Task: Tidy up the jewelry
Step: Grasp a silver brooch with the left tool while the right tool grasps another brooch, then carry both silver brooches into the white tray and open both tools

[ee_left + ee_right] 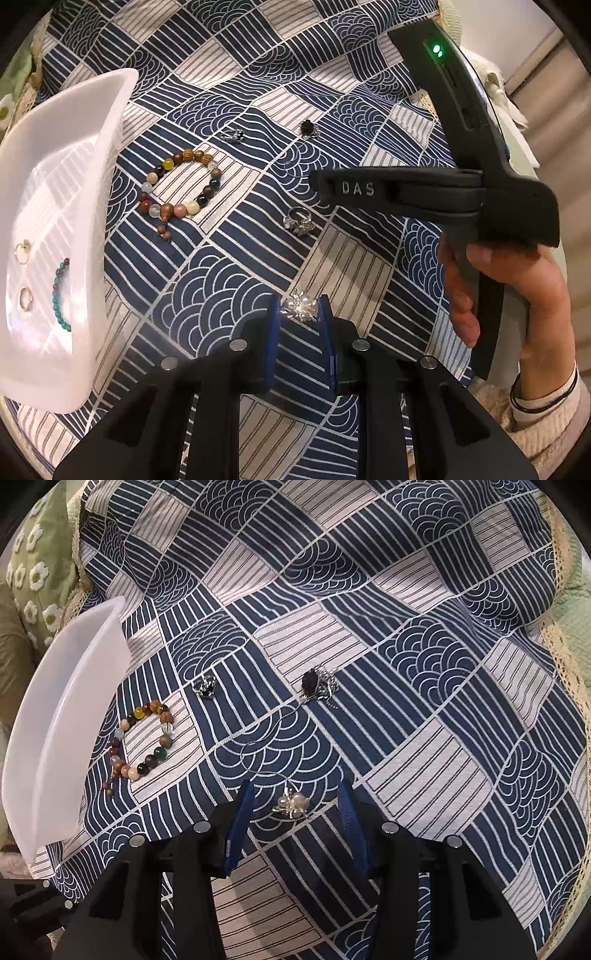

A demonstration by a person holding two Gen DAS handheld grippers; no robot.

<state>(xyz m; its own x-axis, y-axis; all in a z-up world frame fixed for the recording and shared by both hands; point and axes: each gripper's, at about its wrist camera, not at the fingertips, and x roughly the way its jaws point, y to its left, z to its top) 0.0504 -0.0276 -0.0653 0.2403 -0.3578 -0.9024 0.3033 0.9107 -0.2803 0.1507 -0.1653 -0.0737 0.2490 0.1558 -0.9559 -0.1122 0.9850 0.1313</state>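
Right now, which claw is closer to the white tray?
Left. The left claw, holding a pearl ornament, is right beside the white tray; the right claw is farther off, beyond the beaded bracelet.

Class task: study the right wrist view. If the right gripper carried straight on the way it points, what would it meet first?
Most likely the pearl pendant, lying on the patterned cloth between the right gripper's open jaws. Depth is hard to judge, so it may already be level with it.

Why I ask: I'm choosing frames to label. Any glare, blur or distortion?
Left wrist view: glare washes out the white tray and the pearl ornament; fisheye bends the stripes of the cloth. Right wrist view: even light, bead bracelet sharp, same bending, dark corners.
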